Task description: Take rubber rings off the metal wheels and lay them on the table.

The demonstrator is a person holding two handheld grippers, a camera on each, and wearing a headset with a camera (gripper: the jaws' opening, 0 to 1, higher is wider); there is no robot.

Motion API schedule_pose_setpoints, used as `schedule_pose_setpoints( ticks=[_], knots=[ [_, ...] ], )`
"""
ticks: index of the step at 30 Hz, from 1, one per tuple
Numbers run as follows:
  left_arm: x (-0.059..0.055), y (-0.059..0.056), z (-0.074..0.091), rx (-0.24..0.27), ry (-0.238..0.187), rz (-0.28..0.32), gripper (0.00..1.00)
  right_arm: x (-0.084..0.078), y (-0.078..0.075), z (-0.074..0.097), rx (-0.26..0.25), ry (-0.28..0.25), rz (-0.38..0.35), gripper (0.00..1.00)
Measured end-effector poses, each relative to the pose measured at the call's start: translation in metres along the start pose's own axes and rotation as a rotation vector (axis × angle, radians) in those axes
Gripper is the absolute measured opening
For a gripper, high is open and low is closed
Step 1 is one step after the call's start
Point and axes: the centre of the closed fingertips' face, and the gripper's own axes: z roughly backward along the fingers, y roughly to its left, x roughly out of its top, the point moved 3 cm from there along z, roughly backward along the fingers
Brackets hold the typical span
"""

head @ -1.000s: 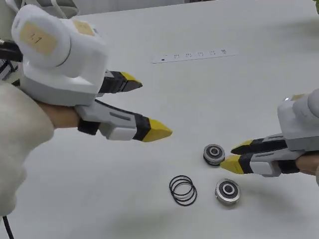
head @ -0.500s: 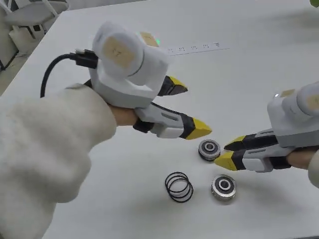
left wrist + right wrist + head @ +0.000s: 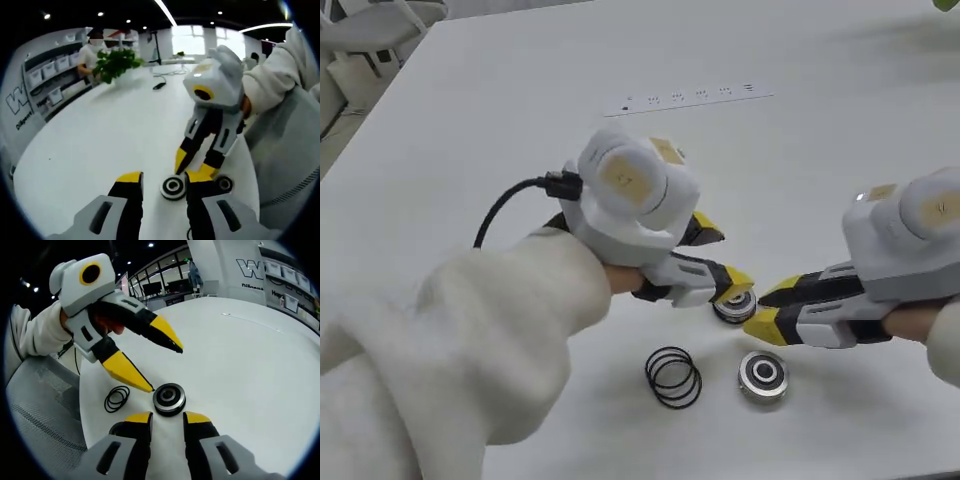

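Two open claws, left claw (image 3: 730, 260) and right claw (image 3: 765, 310), flank the far metal wheel (image 3: 731, 310), partly hiding it; near wheel (image 3: 763, 376) and thin black rubber rings (image 3: 673, 377) lie flat on the smooth white table (image 3: 520, 120).

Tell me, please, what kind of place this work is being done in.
Probably an office-like lab or showroom rather than a factory floor. There is a large white table carrying a flat white power strip, wall shelves holding pale storage bins, and a green leafy plant.
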Motion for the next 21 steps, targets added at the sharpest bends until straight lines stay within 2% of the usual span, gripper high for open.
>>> schedule_pose_setpoints(
  ticks=[3,7,10,17,21],
  knots=[
    [-0.003,-0.002,-0.006,0.006,-0.026,0.026,0.32,0.0,-0.001,0.0,-0.004,0.0,0.005,0.2],
    [-0.011,-0.006,-0.011,-0.002,-0.001,0.017,0.26,-0.001,-0.001,0.0,-0.005,0.0,0.012,0.19],
    [-0.014,-0.01,-0.012,-0.013,-0.004,0.029,0.24,-0.001,-0.001,-0.001,-0.007,0.0,0.019,0.18],
    [-0.019,-0.009,-0.015,-0.007,0.01,0.026,0.15,-0.001,-0.003,-0.001,-0.009,-0.003,0.028,0.17],
    [-0.022,-0.009,-0.015,-0.003,0.015,0.028,0.14,-0.001,-0.004,-0.001,-0.014,-0.005,0.035,0.15]
  ],
)
